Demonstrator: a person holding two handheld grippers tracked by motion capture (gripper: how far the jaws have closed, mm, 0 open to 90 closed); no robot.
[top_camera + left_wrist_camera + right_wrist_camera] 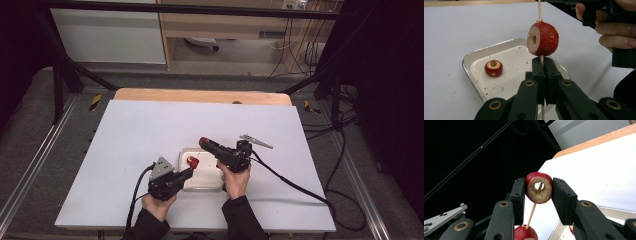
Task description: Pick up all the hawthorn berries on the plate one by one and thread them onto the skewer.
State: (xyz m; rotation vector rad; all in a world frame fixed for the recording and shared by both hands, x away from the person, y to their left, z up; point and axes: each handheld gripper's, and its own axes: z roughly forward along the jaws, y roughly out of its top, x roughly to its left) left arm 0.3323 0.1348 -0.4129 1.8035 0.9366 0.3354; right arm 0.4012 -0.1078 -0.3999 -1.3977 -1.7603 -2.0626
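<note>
A white rectangular table top (pixel 150 150) is seen from above, with a strip of pale wooden board (pixel 200 95) along its far edge. A shallow white enamel tray with rounded corners (pixel 202 185) lies near the table's front edge, between the two hands; in the left gripper view its floor (pixel 509 72) is speckled with red crumbs.

The left gripper (pixel 187 172) is held low at the tray's left side. Its jaws are closed, and a thin wooden skewer (pixel 540 10) is clamped upright between them. A red cored fruit with a pale cut face (pixel 543 38) is threaded on the skewer just above the jaw tips.

The right gripper (pixel 204 142) is held over the tray's far right corner and pointed leftward. Its jaws are closed partway onto a second red cored fruit (pixel 539 187), which is gripped at both sides. The skewer (pixel 532 213) is seen through this fruit's hollow core and passes down to the threaded fruit (pixel 525 232) below.

A third, smaller red cored fruit (pixel 493 68) lies loose on the tray floor, towards the left in the left gripper view and well apart from the skewer.
</note>
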